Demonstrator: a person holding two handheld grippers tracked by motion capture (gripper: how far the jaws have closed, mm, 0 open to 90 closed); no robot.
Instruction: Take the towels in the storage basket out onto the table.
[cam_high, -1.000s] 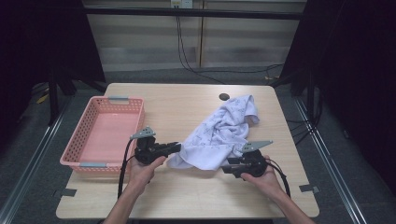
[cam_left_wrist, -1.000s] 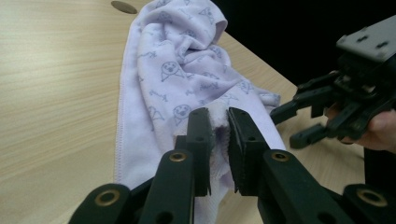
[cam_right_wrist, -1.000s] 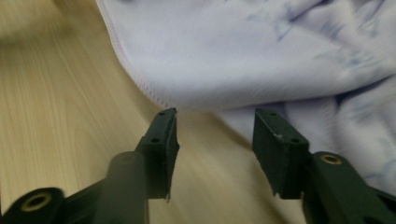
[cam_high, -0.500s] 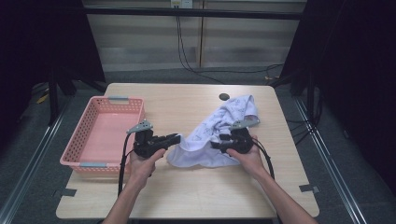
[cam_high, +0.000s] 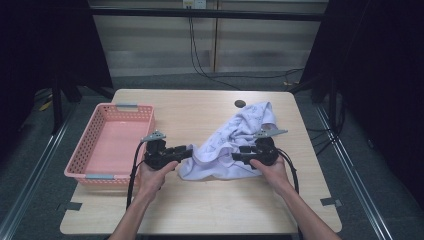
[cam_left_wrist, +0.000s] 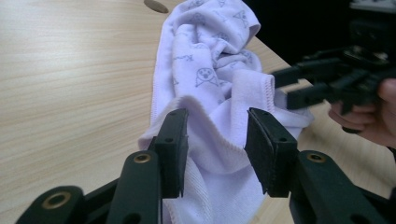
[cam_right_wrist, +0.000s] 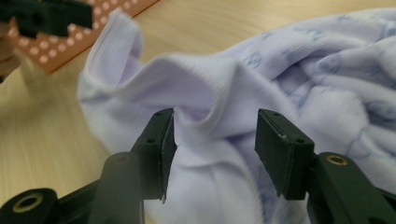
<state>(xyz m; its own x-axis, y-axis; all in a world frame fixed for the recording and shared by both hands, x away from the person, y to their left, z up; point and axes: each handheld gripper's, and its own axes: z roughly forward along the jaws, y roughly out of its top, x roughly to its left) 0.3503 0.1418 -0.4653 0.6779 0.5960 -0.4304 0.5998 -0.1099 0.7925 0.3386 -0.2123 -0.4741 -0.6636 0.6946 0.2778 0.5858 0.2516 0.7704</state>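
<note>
A crumpled white cloth lies on the table, to the right of the pink basket. The left gripper is at the cloth's left edge; the left gripper view adds that its jaws have just been opening, parted, with a hemmed fold between them. The right gripper is at the cloth's near right side. Its own view shows the jaws apart around a ridge of fabric, pads not pressing.
</note>
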